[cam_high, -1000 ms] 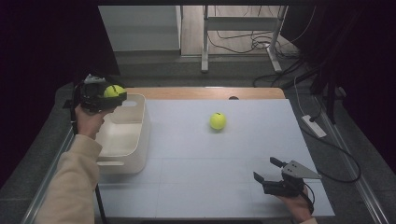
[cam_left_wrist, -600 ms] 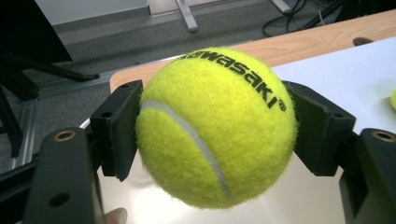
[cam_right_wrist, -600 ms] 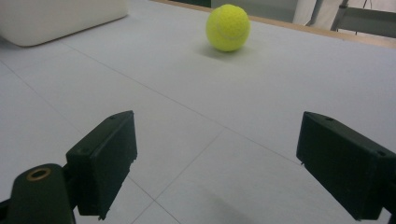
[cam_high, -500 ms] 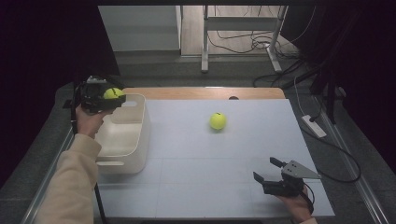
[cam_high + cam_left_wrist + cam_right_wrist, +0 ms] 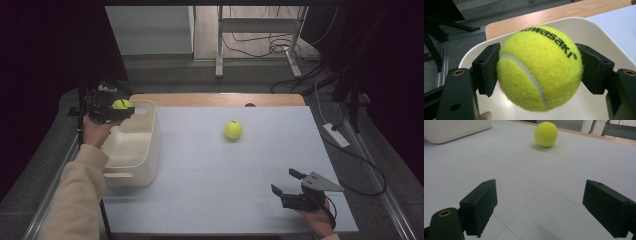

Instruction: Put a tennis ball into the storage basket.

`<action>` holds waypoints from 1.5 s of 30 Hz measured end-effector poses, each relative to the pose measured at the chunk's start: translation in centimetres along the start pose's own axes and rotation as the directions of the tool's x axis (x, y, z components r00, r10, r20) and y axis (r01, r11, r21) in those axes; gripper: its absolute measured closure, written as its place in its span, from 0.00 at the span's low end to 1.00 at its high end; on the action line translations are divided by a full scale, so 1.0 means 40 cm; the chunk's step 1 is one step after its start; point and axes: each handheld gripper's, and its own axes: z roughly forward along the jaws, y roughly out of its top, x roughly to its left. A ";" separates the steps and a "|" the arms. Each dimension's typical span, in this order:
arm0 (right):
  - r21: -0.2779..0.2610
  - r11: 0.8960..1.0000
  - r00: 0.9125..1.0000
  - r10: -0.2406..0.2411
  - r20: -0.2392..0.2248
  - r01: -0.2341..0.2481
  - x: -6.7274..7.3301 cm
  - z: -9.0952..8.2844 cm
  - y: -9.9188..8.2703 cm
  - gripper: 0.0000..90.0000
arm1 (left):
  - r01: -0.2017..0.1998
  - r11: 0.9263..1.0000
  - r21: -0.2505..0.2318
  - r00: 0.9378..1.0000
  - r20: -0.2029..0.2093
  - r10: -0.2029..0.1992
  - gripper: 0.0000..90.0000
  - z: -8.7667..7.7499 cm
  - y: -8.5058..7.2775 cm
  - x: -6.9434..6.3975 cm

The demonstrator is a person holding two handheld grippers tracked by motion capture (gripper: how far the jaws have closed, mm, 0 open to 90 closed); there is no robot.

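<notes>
Table (image 5: 210, 200): one loose ball (image 5: 233, 129) lies mid-surface, well apart from both grippers, with bare table between it and the right gripper (image 5: 287, 188). White bin (image 5: 150, 150) stands at the left edge; its visible floor holds nothing. Left gripper (image 5: 119, 106) hangs over the bin's far end, jaws pinching a held ball (image 5: 540, 67). The left gripper view shows black lettering on that ball. The right gripper's jaws stand spread wide, low over the table's near right.

Black lettering on the held yellow-green felt tennis ball (image 5: 539, 68) partly curving out of sight, white plastic bin (image 5: 596, 30) cut by picture edges, its floor mostly hidden behind that ball.
</notes>
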 end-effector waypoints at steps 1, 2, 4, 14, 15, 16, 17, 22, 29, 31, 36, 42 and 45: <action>0.000 1.000 1.000 0.000 0.000 0.000 0.000 0.000 0.000 0.14 | -0.001 1.000 0.006 1.000 -0.002 0.001 0.29 0.002 -0.001 0.001; 0.000 1.000 1.000 0.000 0.000 0.000 0.000 0.000 0.000 0.14 | -0.001 1.000 0.006 1.000 -0.002 0.001 0.29 0.002 -0.001 0.001; 0.000 1.000 1.000 0.000 0.000 0.000 0.001 0.000 0.000 0.14 | -0.004 1.000 0.021 1.000 -0.005 0.004 0.29 0.007 -0.002 0.002; 0.000 1.000 1.000 -0.001 0.001 0.001 0.000 0.000 0.000 0.14 | -0.016 0.998 0.054 1.000 -0.019 0.017 0.29 0.019 -0.006 0.001; 0.002 1.000 1.000 -0.002 0.002 0.002 -0.001 0.000 0.000 0.14 | -0.017 0.998 0.053 1.000 -0.019 0.018 0.29 0.019 -0.006 0.000; 0.001 1.000 1.000 -0.002 0.002 0.002 -0.001 0.000 0.000 0.14 | -0.018 0.998 0.052 1.000 -0.018 0.019 0.29 0.018 -0.005 -0.001; 0.001 1.000 1.000 -0.001 0.003 0.001 -0.001 0.000 0.000 0.14 | -0.020 0.998 0.052 1.000 -0.018 0.021 0.29 0.018 -0.005 -0.002; -0.002 1.000 1.000 -0.001 0.000 0.001 0.000 0.000 0.000 0.14 | -0.019 0.999 0.049 1.000 -0.023 0.020 0.29 0.017 -0.005 -0.002; 0.000 1.000 1.000 -0.002 0.001 0.002 0.000 0.000 0.000 0.14 | -0.013 0.999 0.044 1.000 -0.023 0.014 0.29 0.015 -0.004 -0.001; 0.002 1.000 1.000 -0.002 0.002 0.002 -0.001 0.000 0.000 0.14 | -0.012 0.999 0.041 1.000 -0.024 0.013 0.28 0.014 -0.004 -0.001; 0.001 1.000 1.000 -0.002 0.002 0.002 0.000 -0.001 0.000 0.14 | 0.022 1.000 0.002 0.999 -0.023 -0.022 0.18 0.001 0.000 0.000; 0.000 1.000 1.000 -0.001 0.002 0.001 -0.001 -0.001 0.000 0.14 | 0.040 0.998 -0.049 0.999 0.033 -0.039 0.08 -0.024 0.004 -0.005; 0.000 1.000 1.000 0.000 0.003 0.000 -0.001 0.000 0.000 0.14 | 0.037 0.997 -0.068 0.998 0.053 -0.034 0.07 -0.035 0.003 -0.010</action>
